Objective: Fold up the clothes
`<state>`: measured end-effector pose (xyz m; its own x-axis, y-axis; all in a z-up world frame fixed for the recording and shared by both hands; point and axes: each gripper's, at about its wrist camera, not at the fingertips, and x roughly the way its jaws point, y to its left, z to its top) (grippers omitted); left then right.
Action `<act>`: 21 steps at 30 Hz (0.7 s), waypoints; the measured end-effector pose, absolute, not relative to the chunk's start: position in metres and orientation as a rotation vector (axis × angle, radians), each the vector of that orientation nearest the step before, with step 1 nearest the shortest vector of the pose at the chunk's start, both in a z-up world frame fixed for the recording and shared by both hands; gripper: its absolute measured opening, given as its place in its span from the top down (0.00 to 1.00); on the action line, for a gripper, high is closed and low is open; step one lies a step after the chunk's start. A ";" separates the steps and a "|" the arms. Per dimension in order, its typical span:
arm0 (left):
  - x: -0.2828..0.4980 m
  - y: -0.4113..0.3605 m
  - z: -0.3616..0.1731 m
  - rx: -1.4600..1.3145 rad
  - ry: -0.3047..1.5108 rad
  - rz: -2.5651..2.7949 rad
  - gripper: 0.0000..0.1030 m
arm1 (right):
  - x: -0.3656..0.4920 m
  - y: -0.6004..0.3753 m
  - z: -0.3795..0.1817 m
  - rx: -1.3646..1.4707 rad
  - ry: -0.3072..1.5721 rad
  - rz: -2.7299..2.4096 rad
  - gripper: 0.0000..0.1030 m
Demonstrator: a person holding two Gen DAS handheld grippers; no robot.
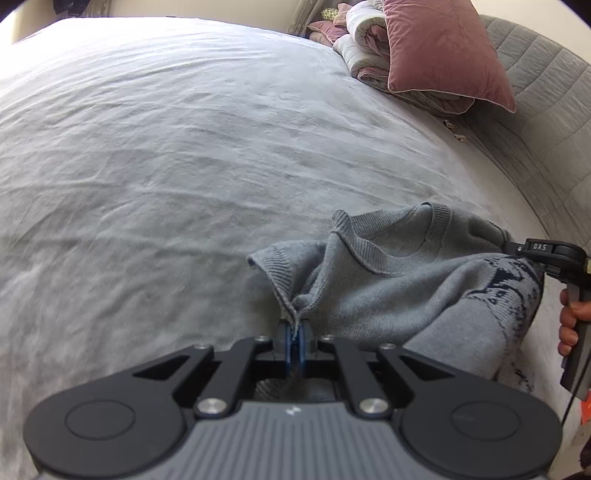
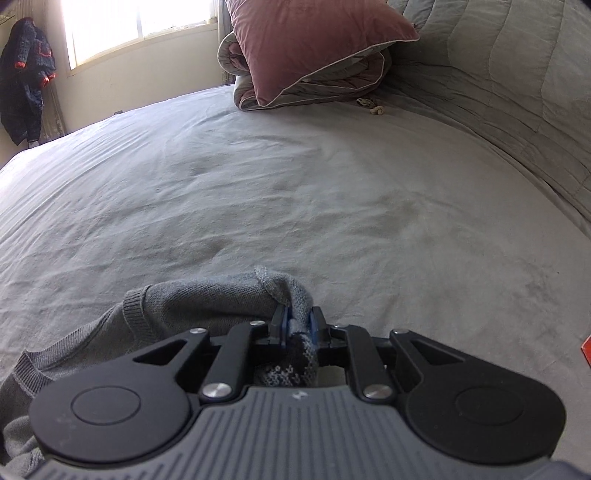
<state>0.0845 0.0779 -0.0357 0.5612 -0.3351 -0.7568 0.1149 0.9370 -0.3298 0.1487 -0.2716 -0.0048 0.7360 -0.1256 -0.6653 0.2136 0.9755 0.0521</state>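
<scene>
A: Going from the left: the left tool (image 1: 294, 334) has its blue pads pressed nearly together on a thin edge of the grey sweater (image 1: 391, 280). The right tool (image 2: 298, 325) stands a little wider, clamped on a thicker wad of the same sweater where the dark pattern shows.

B: So where's the sweater?

A: Bunched between both tools, low over the near part of the bed (image 1: 166, 155), collar facing up. I'd judge it held for spreading or carrying; whether that's before a fold or partway through one, I can't tell. Either way, both grips need to hold evenly so the knit doesn't slip.

B: Do the views differ?

A: The left one shows the person's hand (image 1: 570, 321) on the right tool's handle; the right one shows a window (image 2: 136, 26) and a hanging jacket (image 2: 26, 74). Both show the pink pillow (image 1: 443, 51).
</scene>
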 end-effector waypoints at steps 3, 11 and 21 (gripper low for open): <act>0.060 0.085 -0.029 -0.277 0.961 -0.272 0.97 | 0.144 -0.277 -0.002 0.153 0.724 -0.170 0.86; 0.016 0.094 -0.008 -0.231 0.953 -0.249 0.98 | 0.128 -0.279 0.010 0.163 0.732 -0.116 0.86; 0.012 0.093 0.017 -0.202 0.906 -0.218 0.58 | 0.116 -0.281 0.013 0.135 0.777 -0.083 0.75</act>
